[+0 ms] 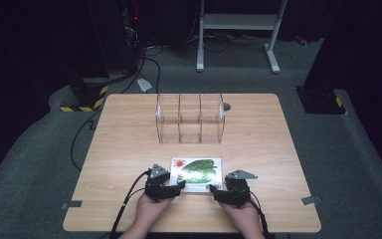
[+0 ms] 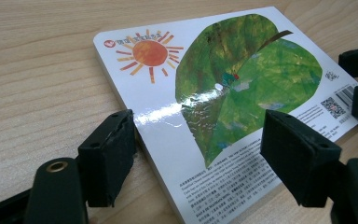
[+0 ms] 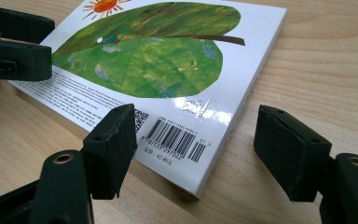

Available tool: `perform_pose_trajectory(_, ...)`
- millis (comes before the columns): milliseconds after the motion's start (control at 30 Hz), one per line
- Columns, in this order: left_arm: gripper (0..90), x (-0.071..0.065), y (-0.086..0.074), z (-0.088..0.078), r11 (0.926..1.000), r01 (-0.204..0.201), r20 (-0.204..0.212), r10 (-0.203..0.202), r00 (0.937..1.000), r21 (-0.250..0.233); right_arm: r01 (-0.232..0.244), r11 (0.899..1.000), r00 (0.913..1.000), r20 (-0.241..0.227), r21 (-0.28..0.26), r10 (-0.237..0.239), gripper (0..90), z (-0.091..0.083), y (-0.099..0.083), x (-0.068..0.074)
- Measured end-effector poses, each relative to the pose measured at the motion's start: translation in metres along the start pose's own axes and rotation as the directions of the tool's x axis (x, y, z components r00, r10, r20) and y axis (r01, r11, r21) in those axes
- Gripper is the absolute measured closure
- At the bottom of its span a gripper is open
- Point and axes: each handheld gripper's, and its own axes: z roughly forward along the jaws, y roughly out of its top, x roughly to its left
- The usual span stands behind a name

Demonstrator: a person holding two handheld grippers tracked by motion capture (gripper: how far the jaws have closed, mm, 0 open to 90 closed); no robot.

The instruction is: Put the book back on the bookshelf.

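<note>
One book [image 1: 196, 173], flat on the wooden surface [image 1: 129, 144], back cover up: white, with a big green leaf, an orange sun and a barcode. One clear organiser [image 1: 190, 118] with three compartments, well beyond the book, farther from both tools. Two tools, two hands, one at each near corner of the book.

Left tool [image 1: 176, 186]: at the book's near left corner. Jaws spread, not pressing. In the left gripper view [image 2: 198, 156] one pad just beside the book's left edge, close against it (touching or not, cannot tell), the other hanging over the cover near the printed text. Book corner lying between the two pads.

Right tool [image 1: 216, 191]: at the book's near right corner, jaws likewise spread. In the right gripper view [image 3: 196, 151] one pad over the cover beside the barcode, the other out over bare wood, apart from the book's right edge. Corner of the book between them, not pinched.

From the high view alone: the organiser, the whole outline of the surface, the grey floor [image 1: 40, 149] around it, a white frame's legs [image 1: 273, 55] at the back. From the gripper views: the book's thickness, the gloss on the cover, the small print, the QR code and barcode (too small to make out from above). Each gripper view also catching the other tool's black jaws at the far end of the book.
</note>
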Motion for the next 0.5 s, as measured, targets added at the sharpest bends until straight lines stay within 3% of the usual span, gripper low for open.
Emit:
perform_pose_trajectory(133,28.5,-0.0003,-0.0017,-0.0035,0.9998,0.002,0.000,-0.002,1.0000,-0.018,0.008,1.000,0.9996,-0.027,0.007,-0.007,30.4,0.0020,-0.0002,0.0030)
perform_pose_trajectory(200,28.7,-0.0010,-0.0026,-0.0044,0.9992,0.025,0.011,-0.024,0.9996,-0.032,0.013,1.000,0.9998,-0.018,0.003,-0.013,29.3,0.0030,-0.0012,0.0065)
perform_pose_trajectory(500,31.0,0.0001,-0.0023,-0.0093,0.9977,0.040,0.023,-0.039,0.9990,-0.054,0.018,1.000,0.9998,-0.010,-0.002,-0.018,29.3,0.0022,-0.0027,0.0082)
